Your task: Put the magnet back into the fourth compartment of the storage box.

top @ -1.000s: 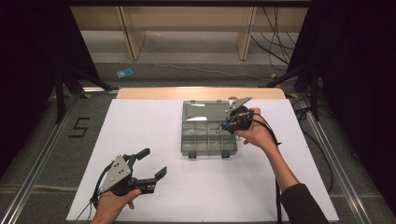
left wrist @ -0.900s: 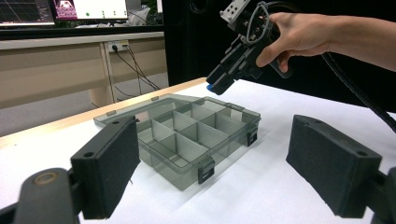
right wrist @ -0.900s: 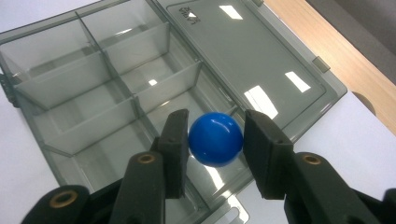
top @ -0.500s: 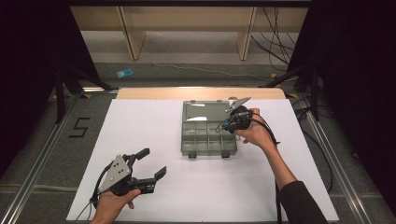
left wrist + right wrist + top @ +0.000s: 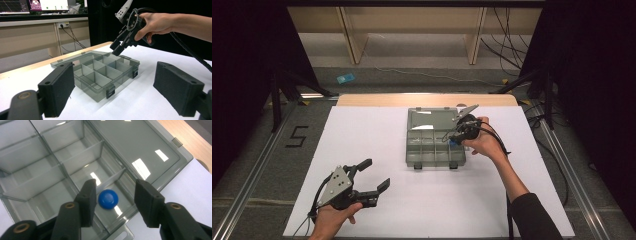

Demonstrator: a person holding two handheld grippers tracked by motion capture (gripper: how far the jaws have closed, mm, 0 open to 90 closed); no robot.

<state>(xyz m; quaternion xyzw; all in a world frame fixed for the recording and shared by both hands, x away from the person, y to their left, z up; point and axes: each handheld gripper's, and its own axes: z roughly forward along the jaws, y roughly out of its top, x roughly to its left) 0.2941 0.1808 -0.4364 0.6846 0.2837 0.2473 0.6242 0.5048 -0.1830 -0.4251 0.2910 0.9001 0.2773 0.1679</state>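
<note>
A small blue domed plastic button (image 5: 108, 199) has been set down in a corner compartment of the translucent grey plastic divider box (image 5: 422, 150), directly beneath the right claw (image 5: 115, 192). The jaws of that claw have just been opening, and the button lies between them, untouched by either pad: the release step is judged to be in hand. A straight lift clear of the compartment walls is called for next. The left claw (image 5: 374, 175) is held wide open and empty above the white tabletop (image 5: 377, 130), well apart from the box.
</note>
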